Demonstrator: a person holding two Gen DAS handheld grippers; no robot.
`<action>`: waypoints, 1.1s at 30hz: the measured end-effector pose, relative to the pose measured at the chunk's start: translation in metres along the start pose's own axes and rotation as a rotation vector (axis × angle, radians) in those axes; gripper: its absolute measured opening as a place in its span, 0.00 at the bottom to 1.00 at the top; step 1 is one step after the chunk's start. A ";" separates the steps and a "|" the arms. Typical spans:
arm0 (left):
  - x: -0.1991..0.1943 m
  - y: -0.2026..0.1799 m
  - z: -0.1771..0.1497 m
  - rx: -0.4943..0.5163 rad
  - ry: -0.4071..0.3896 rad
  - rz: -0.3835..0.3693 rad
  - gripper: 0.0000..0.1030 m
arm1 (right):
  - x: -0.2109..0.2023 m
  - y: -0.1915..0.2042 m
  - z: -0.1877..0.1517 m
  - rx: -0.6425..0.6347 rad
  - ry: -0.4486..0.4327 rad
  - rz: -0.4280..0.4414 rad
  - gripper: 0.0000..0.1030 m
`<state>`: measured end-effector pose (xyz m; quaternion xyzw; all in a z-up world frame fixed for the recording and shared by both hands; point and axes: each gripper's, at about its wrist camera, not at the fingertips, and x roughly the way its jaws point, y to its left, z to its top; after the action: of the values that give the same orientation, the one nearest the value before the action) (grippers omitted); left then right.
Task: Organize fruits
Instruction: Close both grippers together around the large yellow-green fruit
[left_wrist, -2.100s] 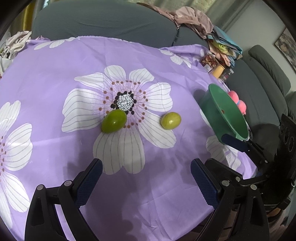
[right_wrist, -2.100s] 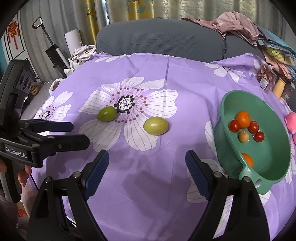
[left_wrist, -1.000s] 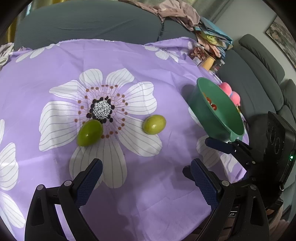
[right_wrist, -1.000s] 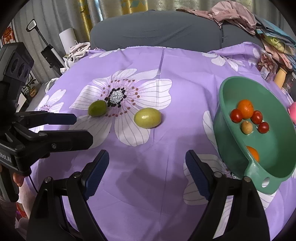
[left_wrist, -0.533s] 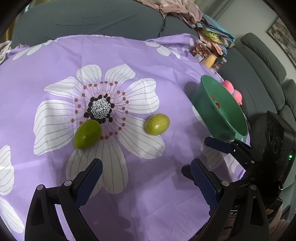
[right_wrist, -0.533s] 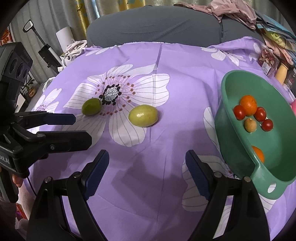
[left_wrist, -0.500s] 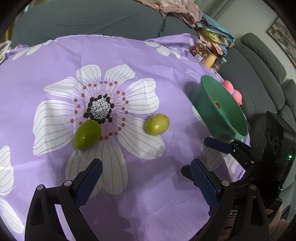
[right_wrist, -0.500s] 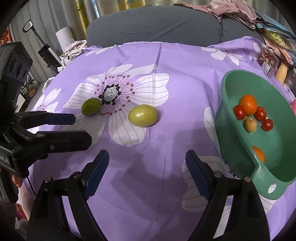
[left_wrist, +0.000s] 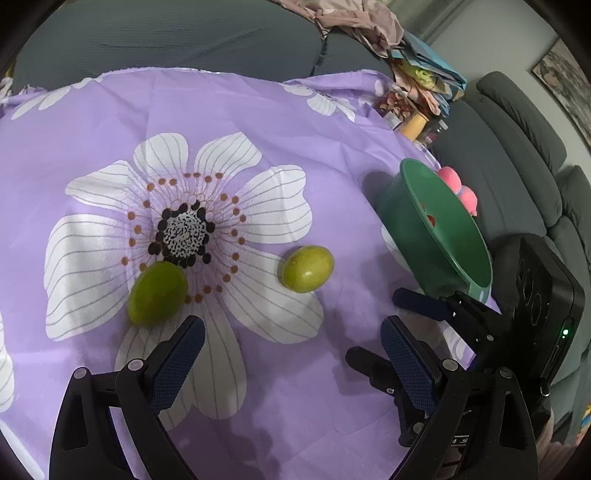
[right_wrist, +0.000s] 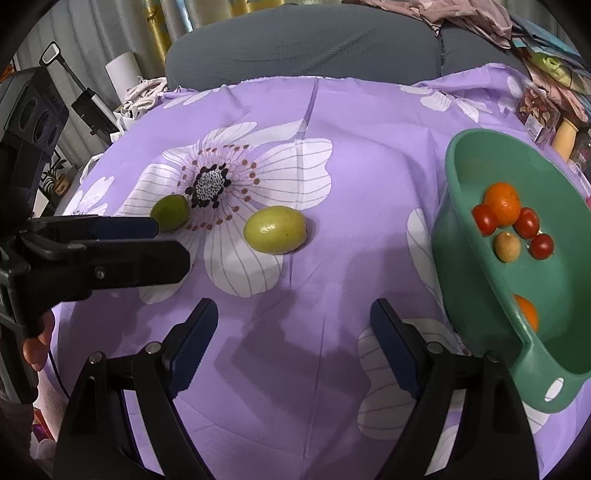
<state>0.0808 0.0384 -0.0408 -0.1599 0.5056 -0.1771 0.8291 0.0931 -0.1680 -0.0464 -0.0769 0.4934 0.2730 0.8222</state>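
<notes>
Both tongs are spread wide and carrying nothing right now. My left gripper (left_wrist: 288, 354) hangs over the purple flowered cloth (left_wrist: 258, 122), and the darker green fruit (left_wrist: 157, 293) sits just ahead of its left finger, on the flower's lower petals. The paler green fruit (right_wrist: 275, 229) lies apart from it, toward the cloth's right side, roughly centred ahead of my right gripper (right_wrist: 295, 328). The green bowl (right_wrist: 476, 280) sits at the cloth's right edge with an orange (right_wrist: 502, 204), small red fruits and a brownish one inside.

I read this as the approach for a pick. I'd take the pale fruit with the right tongs, since it's the closer one to the bowl. It's oval and smooth, so I want the pads across its narrow middle, not its ends, or it may squirt out. I'll come down low so the fingers straddle it, and close gently. The cloth is loose, so I'll avoid dragging the fingertips and bunching it. The left tongs reach close beside, so I'll keep them clear.
</notes>
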 end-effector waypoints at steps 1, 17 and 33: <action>0.001 0.001 0.001 0.003 0.002 -0.003 0.93 | 0.002 0.000 0.001 -0.001 0.004 -0.003 0.83; 0.027 -0.001 0.017 0.044 0.034 -0.026 0.93 | 0.023 -0.001 0.019 -0.015 0.020 0.006 0.83; 0.040 -0.005 0.030 0.106 0.053 -0.015 0.93 | 0.033 0.000 0.035 -0.034 0.020 0.020 0.83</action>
<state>0.1239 0.0185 -0.0565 -0.1147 0.5160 -0.2138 0.8215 0.1317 -0.1422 -0.0571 -0.0886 0.4979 0.2888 0.8130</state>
